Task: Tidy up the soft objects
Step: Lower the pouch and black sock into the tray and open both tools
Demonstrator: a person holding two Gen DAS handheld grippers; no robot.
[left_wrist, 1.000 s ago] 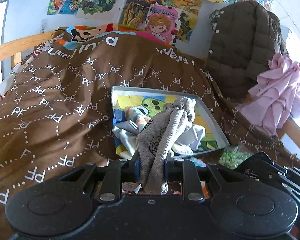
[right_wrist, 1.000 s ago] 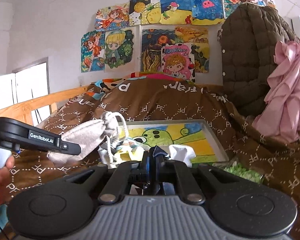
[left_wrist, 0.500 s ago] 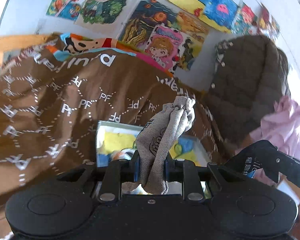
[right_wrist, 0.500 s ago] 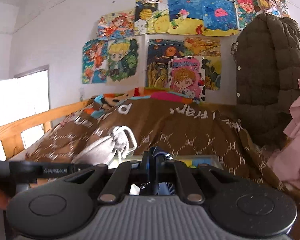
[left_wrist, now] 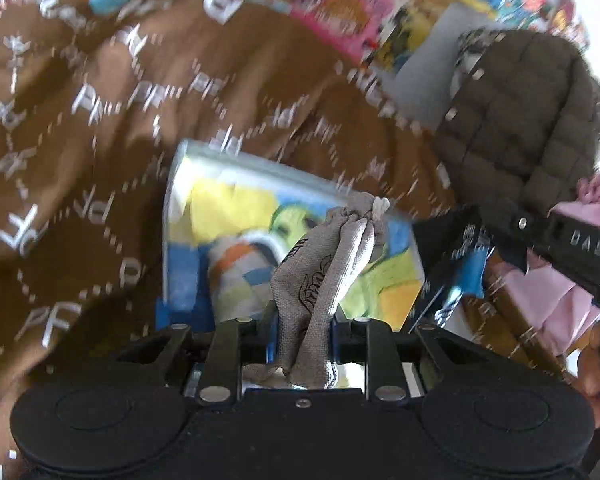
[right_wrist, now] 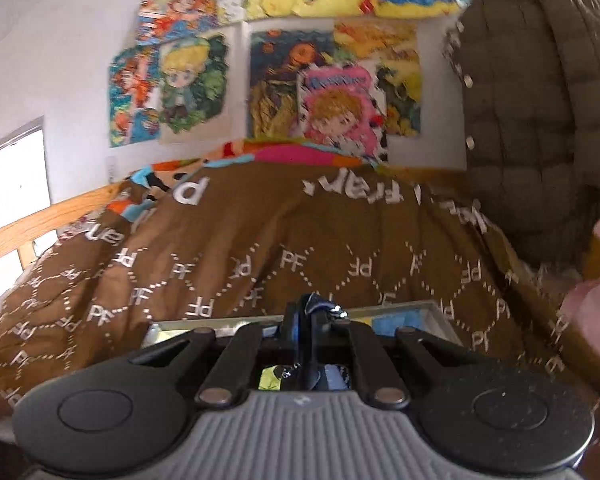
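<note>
My left gripper (left_wrist: pixel 304 320) is shut on a grey drawstring pouch (left_wrist: pixel 324 268), which sticks up between its fingers. Just beyond and below it lies a shallow tray (left_wrist: pixel 180 184) with a yellow, green and blue picture on its floor. A striped orange, white and blue soft item (left_wrist: pixel 236 264) lies in the tray. My right gripper (right_wrist: pixel 305 316) is shut on a scrap of dark blue cloth (right_wrist: pixel 320 305). Beyond its fingers only the tray's far rim (right_wrist: pixel 220 323) shows. In the left wrist view the right gripper's black body (left_wrist: pixel 560 240) reaches in from the right, level with the tray's right edge.
A brown blanket (right_wrist: pixel 260 240) printed with white letters covers the bed around the tray. A dark quilted jacket (left_wrist: pixel 520 120) hangs at the right, with a pink garment (left_wrist: pixel 560 292) below it. Posters (right_wrist: pixel 332 88) line the wall and a wooden rail (right_wrist: pixel 40 224) runs along the left.
The left gripper has dropped towards the tray with the pouch still held. The right gripper has swung rightwards with its cloth, and the left gripper has left its view.
</note>
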